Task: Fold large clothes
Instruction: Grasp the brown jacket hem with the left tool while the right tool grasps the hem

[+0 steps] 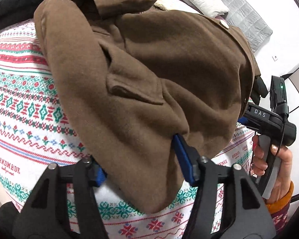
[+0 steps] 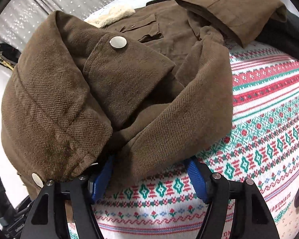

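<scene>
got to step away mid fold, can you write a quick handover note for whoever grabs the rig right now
Left tongs: part open, straddling the bottom edge of the brown jacket; a grip is not certain.
Right tongs: part open at the jacket's other bottom corner, cloth between the blue pads, no clear pinch.
Jacket lies on the patterned blanket, fleece collar at the far end, one cuffed sleeve thrown across the top, the snap-button cuff folded in.
Done: sleeves brought in, roughly.
Left: close on both corners, fold the bottom up toward the collar, flatten.
</scene>
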Available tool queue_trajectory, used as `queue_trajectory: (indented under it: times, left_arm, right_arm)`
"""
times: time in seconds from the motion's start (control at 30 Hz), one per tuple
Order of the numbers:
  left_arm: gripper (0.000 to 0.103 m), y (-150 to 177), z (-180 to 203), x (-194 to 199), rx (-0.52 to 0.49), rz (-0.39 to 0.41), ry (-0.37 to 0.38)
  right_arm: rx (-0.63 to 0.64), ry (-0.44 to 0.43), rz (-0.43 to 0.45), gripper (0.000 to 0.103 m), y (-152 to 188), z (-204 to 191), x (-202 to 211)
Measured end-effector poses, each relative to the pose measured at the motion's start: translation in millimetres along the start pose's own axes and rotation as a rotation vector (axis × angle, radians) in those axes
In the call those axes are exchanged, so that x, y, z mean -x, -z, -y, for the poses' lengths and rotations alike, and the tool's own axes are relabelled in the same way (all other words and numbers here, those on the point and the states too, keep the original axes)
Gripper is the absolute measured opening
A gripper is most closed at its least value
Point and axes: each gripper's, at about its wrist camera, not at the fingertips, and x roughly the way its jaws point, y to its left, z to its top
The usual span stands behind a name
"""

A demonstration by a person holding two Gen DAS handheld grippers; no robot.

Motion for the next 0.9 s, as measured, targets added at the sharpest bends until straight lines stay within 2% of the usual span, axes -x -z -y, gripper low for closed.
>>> queue_trajectory:
  times: [0.13,0.23,0.27,0.4,0.43,0.5,0.53,0.6,0.9]
  left_arm:
    - [0.047,-3.9,5.6,-0.3,-0.004,0.007,-0.004]
    - [0.039,-1.9,-0.4,3.3,0.000,0.015,-0.005]
    - [0.037,-0.8,-0.3,3.9,0.000,0.017,-0.004]
    - [0.026,-4.3,-2.3,7.4,-0.006,0.026,-0.001]
    - [0.022,-3.3,-3.5,9.1,-0.004,0.032,0.003]
    - [0.017,-2.8,-3.9,14.2,0.001,0.040,0.013]
    - [0.015,-2.2,-5.8,16.8,0.003,0.046,0.014]
    - [0.013,-3.2,-7.0,25.8,0.005,0.063,0.012]
    - [0.011,-2.8,-5.7,79.9,-0.034,0.161,-0.032]
  right_arm:
    - [0.011,0.013,0.011,0.069,1.1,-5.4,-3.1]
    - [0.026,0.015,0.014,0.062,3.2,-9.5,-5.7]
    - [0.032,0.008,0.012,0.056,4.4,-13.5,-5.1]
    - [0.068,0.019,0.017,0.042,6.2,-27.9,-4.0]
    - [0.079,0.028,0.022,0.039,6.9,-31.9,-3.8]
    - [0.117,0.058,0.047,0.025,11.1,-41.3,-0.1]
    - [0.132,0.070,0.056,0.023,16.7,-45.5,4.8]
    - [0.156,0.093,0.074,0.017,22.3,-53.0,11.1]
    - [0.242,0.179,0.147,0.012,37.9,-78.9,53.9]
